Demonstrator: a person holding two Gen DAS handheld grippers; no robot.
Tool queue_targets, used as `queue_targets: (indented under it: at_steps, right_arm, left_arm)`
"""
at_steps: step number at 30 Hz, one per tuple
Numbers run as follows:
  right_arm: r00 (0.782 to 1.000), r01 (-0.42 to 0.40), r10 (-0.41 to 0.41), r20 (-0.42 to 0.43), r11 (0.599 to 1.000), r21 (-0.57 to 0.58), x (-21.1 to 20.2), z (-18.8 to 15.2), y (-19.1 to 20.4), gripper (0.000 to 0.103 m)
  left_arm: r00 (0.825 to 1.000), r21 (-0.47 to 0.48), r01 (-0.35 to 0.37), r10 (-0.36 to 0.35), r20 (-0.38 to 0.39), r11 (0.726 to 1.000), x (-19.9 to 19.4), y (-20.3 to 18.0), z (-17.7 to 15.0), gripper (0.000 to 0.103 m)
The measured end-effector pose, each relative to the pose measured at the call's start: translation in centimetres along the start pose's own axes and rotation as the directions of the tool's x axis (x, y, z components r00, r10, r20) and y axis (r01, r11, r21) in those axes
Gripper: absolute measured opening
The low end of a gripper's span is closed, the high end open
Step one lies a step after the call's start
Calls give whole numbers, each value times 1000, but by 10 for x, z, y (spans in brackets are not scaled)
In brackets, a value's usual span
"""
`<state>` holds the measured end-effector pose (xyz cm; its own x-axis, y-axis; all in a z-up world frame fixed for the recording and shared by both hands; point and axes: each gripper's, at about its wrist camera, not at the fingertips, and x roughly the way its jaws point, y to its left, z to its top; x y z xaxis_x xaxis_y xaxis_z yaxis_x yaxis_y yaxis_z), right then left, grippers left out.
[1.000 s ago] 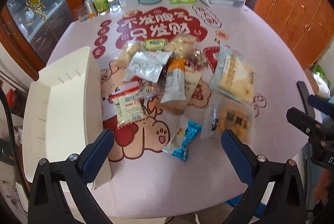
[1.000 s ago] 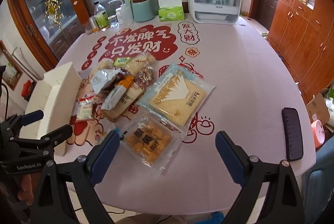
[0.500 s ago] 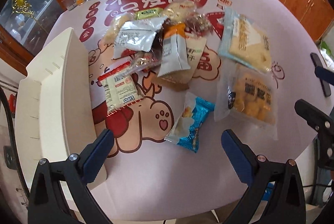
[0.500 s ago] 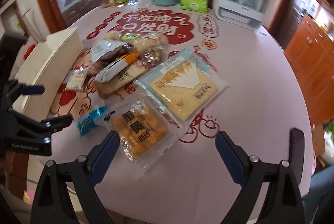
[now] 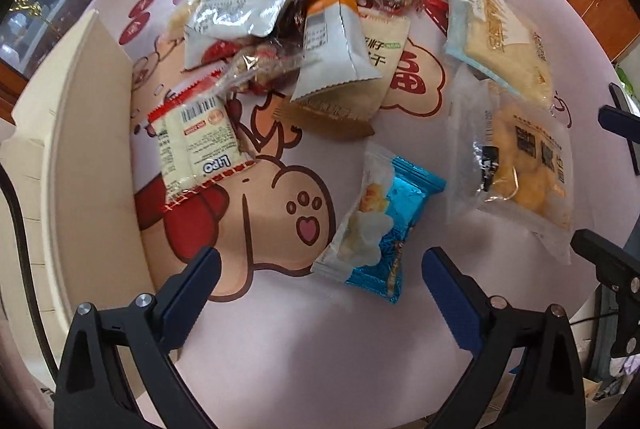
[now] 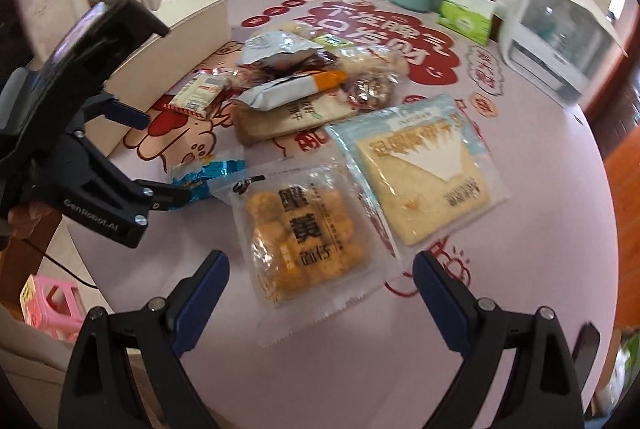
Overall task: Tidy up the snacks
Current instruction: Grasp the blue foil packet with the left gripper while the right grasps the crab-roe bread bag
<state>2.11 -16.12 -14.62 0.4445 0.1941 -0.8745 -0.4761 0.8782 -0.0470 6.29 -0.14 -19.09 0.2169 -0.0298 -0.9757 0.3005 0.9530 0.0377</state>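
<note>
Hovering near front table edge, left gripper [image 5: 320, 285] and right gripper [image 6: 320, 283], both spread wide, empty. Blue packet [image 5: 384, 225] just ahead of left; yellow-puff bag [image 6: 304, 229] ahead of right. Sorting looks unstarted: all snacks on table [image 5: 320, 349]. Mid-table pile [image 5: 312, 41] overlaps, hampers picking. Cream bin [image 5: 80, 149] at left edge. Tissue box [image 6: 466, 15], white appliance [image 6: 560, 29] at far edge.
</note>
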Motion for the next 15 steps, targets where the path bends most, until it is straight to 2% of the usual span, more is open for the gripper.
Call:
queue_targets:
  at_steps: [6, 9, 12, 15]
  right_arm:
    - [1000, -21, 20, -14, 993, -118, 22, 12, 4, 94]
    - [998, -50, 42, -51, 986, -159, 36, 17, 3, 94]
    - [992, -100, 85, -91, 979, -176, 47, 19, 4, 94]
    - [987, -120, 95, -131, 972, -200, 57, 18, 9, 94]
  left_arm:
    - [999, 8, 27, -27, -18, 1000, 10, 4, 4, 99]
    - [999, 16, 35, -34, -22, 999, 15, 5, 8, 98]
    - [999, 21, 39, -39, -31, 999, 21, 8, 14, 90]
    - [998, 17, 49, -48, -36, 999, 26, 6, 21, 87]
